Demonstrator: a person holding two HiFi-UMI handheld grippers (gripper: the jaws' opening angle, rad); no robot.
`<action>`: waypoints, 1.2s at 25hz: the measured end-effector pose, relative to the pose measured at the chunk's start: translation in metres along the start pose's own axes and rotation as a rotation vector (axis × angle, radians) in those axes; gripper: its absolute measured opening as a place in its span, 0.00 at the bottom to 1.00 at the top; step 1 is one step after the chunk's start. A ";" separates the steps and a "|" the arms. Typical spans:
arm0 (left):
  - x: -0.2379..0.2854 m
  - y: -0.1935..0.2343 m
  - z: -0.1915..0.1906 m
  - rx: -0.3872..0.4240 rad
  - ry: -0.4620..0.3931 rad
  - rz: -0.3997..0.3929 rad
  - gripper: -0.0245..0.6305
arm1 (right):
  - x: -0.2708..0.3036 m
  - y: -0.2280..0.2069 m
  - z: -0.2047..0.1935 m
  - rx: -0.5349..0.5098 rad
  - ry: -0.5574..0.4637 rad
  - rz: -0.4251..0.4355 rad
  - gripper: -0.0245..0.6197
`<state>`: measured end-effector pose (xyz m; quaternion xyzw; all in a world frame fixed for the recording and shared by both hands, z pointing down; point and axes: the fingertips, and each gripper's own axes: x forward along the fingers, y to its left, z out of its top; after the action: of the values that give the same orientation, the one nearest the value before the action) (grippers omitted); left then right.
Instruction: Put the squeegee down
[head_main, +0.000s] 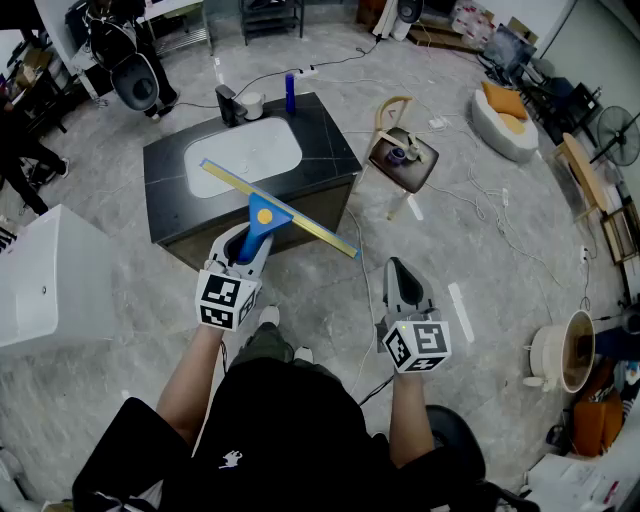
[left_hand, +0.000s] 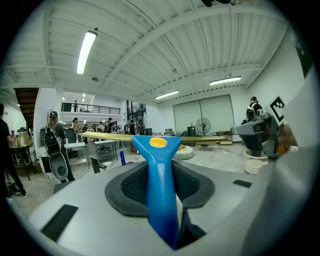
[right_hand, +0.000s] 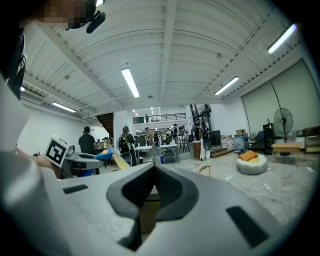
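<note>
The squeegee (head_main: 283, 214) has a blue handle, a yellow button and a long yellow blade. My left gripper (head_main: 250, 242) is shut on its handle and holds it level, with the blade hanging over the front edge of the dark counter (head_main: 335, 150). In the left gripper view the blue handle (left_hand: 160, 170) is clamped between the black pads (left_hand: 131, 186), and the blade runs crosswise ahead. My right gripper (head_main: 400, 283) hovers over the floor to the right of the counter, shut with nothing in it; its pads (right_hand: 172, 187) meet. From the right gripper view the squeegee (right_hand: 106, 154) shows at the left.
A white sink basin (head_main: 240, 155) is set in the counter, with a black faucet (head_main: 228, 102) and a blue bottle (head_main: 290, 92) behind it. A wooden chair (head_main: 402, 158) stands to the counter's right. A white box (head_main: 50, 285) is at the left, a pot (head_main: 565, 352) at the right. Cables run across the floor.
</note>
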<state>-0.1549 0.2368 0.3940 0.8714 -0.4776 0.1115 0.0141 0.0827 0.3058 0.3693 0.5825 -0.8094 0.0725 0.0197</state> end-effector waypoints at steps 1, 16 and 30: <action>-0.001 0.000 0.000 -0.004 0.000 0.001 0.23 | -0.001 -0.001 0.001 0.009 -0.003 0.003 0.04; 0.012 0.004 0.001 -0.010 0.013 -0.007 0.23 | 0.011 -0.006 -0.001 0.038 0.004 0.018 0.04; 0.062 0.065 -0.002 -0.030 0.025 -0.033 0.23 | 0.087 -0.002 0.013 0.018 0.006 0.011 0.04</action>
<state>-0.1769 0.1503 0.4038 0.8774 -0.4644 0.1150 0.0348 0.0575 0.2220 0.3668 0.5779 -0.8118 0.0817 0.0166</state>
